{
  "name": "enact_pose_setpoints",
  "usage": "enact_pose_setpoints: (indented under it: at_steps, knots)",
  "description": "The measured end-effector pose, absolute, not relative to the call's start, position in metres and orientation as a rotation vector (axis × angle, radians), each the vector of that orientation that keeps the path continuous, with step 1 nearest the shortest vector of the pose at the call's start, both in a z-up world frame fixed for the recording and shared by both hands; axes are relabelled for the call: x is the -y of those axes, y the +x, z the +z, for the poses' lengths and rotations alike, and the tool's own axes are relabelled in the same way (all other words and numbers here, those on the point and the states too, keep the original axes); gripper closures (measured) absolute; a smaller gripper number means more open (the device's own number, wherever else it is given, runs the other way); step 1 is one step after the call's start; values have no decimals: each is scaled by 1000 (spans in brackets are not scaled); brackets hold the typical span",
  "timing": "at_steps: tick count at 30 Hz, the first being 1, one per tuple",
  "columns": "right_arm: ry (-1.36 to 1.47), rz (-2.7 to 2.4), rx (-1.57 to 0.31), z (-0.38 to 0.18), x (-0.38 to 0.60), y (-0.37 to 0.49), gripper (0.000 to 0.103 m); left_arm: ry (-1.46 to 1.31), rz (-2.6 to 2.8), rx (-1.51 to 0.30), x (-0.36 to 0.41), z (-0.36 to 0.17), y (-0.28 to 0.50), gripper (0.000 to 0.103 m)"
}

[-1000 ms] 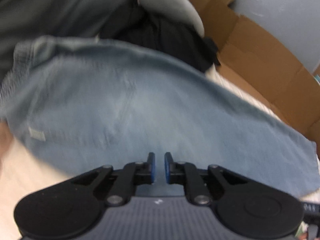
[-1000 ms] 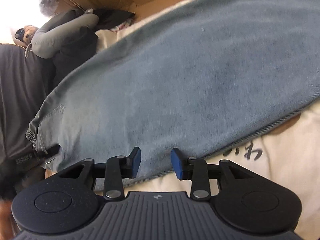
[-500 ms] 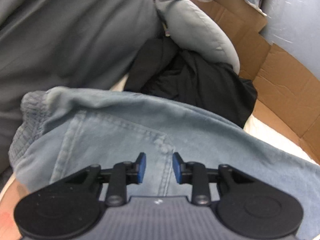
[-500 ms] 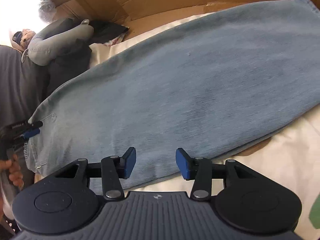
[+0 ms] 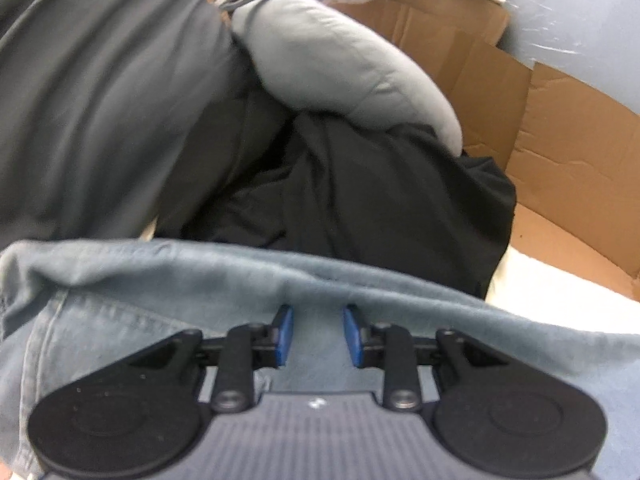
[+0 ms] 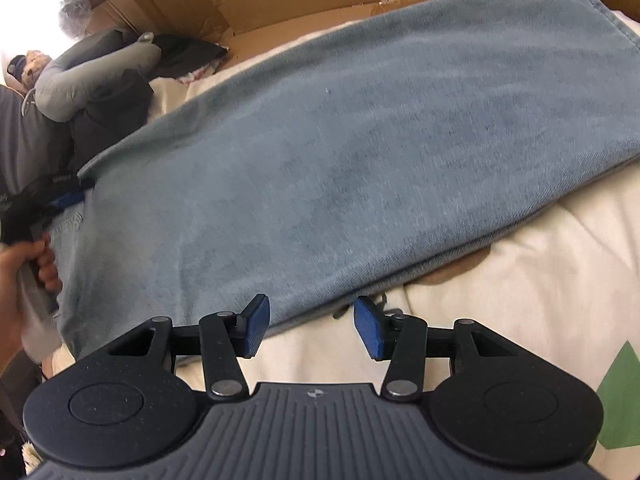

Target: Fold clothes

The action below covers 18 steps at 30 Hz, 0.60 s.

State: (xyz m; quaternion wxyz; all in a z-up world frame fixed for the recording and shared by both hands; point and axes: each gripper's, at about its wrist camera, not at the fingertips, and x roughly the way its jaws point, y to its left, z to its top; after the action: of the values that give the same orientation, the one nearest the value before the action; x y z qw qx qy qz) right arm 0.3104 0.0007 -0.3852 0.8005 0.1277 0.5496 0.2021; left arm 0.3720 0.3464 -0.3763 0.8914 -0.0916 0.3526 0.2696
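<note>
Cream bedding (image 6: 520,280) bears jeans (image 6: 340,152) running lengthwise, hem far-right; both grippers' fingers released.

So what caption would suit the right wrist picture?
Open right gripper at the near edge of blue jeans spread flat on a cream blanket.

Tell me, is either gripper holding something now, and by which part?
Nothing is held. The left gripper and the right gripper are both open, with only the jeans lying under them.
</note>
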Motion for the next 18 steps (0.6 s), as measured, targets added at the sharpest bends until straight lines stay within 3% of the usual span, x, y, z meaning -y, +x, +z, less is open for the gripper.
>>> enact_pose_setpoints:
  at_steps: [11, 13, 18]
  knots:
    - [274, 439, -1167, -385, -2, 307, 49, -214, 579, -723, -373, -365, 416, 74]
    - [274, 441, -1166, -384, -2, 306, 49, -221, 580, -724, -379, -362, 424, 80]
    - [276, 455, -1153, -376, -1, 304, 49, -250, 564, -694, -391, -337, 414, 81]
